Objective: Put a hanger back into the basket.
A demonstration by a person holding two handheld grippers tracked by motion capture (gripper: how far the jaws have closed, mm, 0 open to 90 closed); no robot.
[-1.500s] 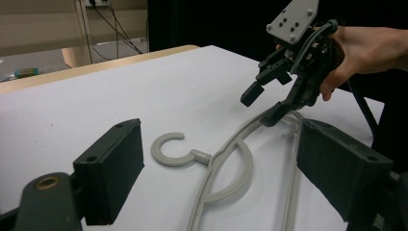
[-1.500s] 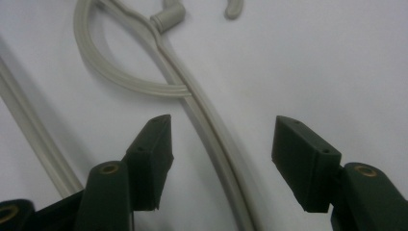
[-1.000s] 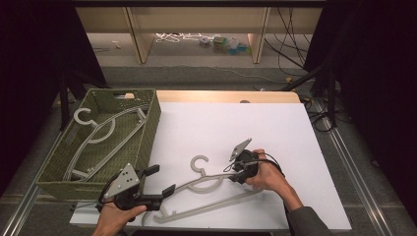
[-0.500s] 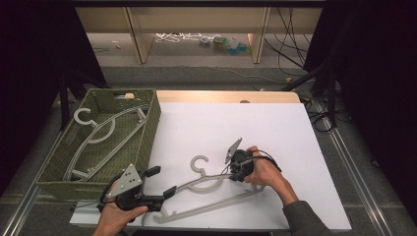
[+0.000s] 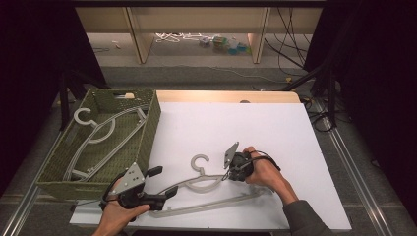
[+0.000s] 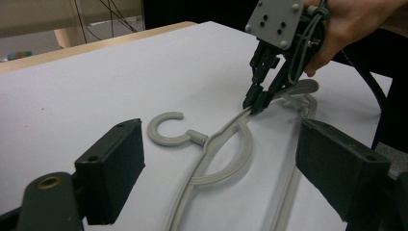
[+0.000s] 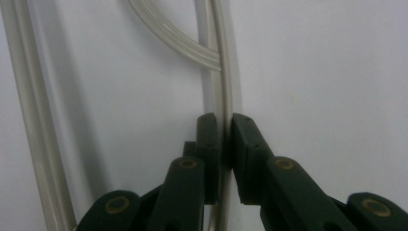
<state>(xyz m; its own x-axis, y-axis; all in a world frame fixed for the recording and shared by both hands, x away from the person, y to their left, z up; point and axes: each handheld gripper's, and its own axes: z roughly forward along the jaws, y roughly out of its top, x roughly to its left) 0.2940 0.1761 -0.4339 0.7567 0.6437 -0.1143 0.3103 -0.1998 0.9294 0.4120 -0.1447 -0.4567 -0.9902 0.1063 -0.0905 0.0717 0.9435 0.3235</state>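
Hanger (image 5: 206, 184) lies flat on the white table (image 5: 275, 132), one of two in sight; the other hanger (image 5: 101, 135) rests in the green basket (image 5: 147, 132), beyond the left tongs. The right tongs (image 5: 230, 173) have just been closing and now clench the upper arm of the hanger on the table, pads (image 7: 211, 144) pressed to both sides of the thin bar. The left tongs (image 5: 162, 182) stand released, jaws wide, straddling the hanger's other end without pressing it. Hook (image 6: 166, 130) curls between the two tongs, nearer the left. Beyond the right tongs, white sheet runs bare to its far and right edges, giving wide open room. Near edge of the table sits close behind both hands. Basket wall stands just beside the left tongs, narrowing room there.
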